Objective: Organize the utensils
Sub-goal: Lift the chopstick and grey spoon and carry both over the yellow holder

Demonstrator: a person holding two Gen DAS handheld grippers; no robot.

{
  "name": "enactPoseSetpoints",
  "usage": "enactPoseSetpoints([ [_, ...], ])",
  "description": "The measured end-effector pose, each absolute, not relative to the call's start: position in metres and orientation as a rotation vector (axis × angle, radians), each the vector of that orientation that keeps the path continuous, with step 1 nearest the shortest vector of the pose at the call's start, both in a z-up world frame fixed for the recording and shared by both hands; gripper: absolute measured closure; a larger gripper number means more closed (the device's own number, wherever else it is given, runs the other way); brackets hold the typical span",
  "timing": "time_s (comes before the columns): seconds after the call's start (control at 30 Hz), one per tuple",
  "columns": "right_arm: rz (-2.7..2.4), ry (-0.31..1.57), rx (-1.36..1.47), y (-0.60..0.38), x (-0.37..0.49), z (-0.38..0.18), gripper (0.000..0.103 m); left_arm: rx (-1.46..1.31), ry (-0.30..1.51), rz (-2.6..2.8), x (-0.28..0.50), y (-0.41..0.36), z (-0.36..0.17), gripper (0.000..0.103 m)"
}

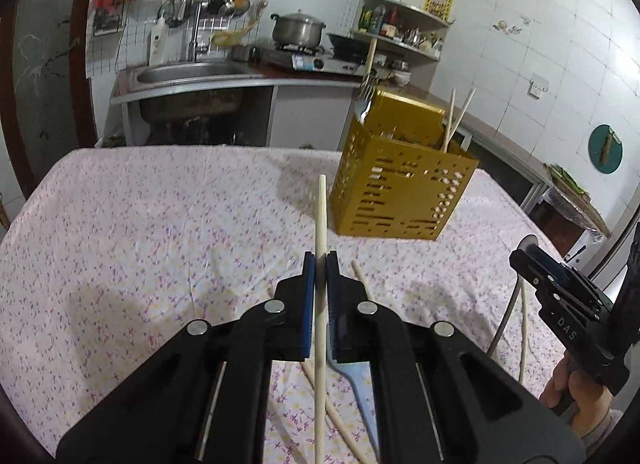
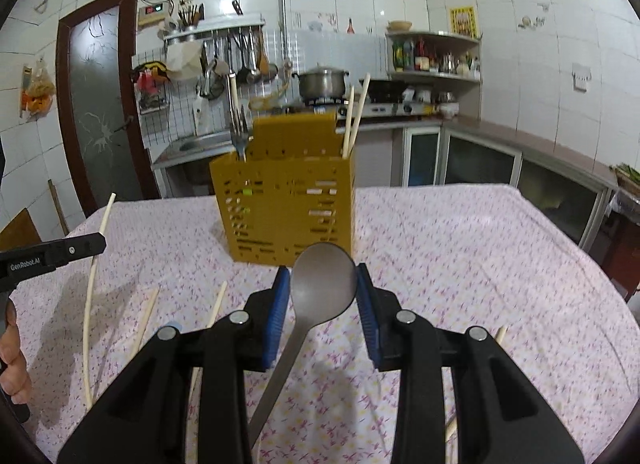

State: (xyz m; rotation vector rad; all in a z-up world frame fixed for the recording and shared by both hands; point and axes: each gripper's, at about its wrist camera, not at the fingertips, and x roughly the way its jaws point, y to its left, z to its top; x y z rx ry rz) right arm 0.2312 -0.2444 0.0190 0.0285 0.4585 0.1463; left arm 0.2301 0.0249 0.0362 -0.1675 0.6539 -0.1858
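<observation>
A gold perforated utensil holder (image 1: 404,184) stands on the table and holds a fork (image 1: 365,98) and two chopsticks (image 1: 456,120). My left gripper (image 1: 320,264) is shut on a pale wooden chopstick (image 1: 320,224), held above the cloth, left of and in front of the holder. My right gripper (image 2: 322,278) is shut on the bowl of a metal spoon (image 2: 323,284), just in front of the holder (image 2: 284,200). It also shows at the right edge of the left wrist view (image 1: 532,256). The left gripper with its chopstick (image 2: 94,276) shows at the left of the right wrist view.
Loose chopsticks (image 2: 146,316) and a blue-handled utensil (image 1: 360,380) lie on the pink floral tablecloth (image 1: 160,224). More chopsticks lie at the right (image 2: 500,334). Behind are a sink (image 1: 188,74), a stove with a pot (image 1: 298,30) and a corner shelf (image 1: 404,30).
</observation>
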Motion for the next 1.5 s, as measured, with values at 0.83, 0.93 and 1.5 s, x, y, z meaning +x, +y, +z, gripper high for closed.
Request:
enactPoseSetpoints([
  [0.83, 0.158, 0.29, -0.027, -0.262, 0.271, 0.085, 0.07, -0.134, 0.435, -0.264, 0.26, -0.011, 0.117, 0.099],
  [0.93, 0.156, 0.277, -0.031, -0.263, 0.283, 0.096, 0.07, -0.126, 0.417, -0.271, 0.272, -0.017, 0.13, 0.099],
  [1.5, 0.132, 0.142, -0.128, -0.254, 0.374, 0.19, 0.07, -0.066, 0.276, -0.263, 0.357, -0.05, 0.219, 0.099],
])
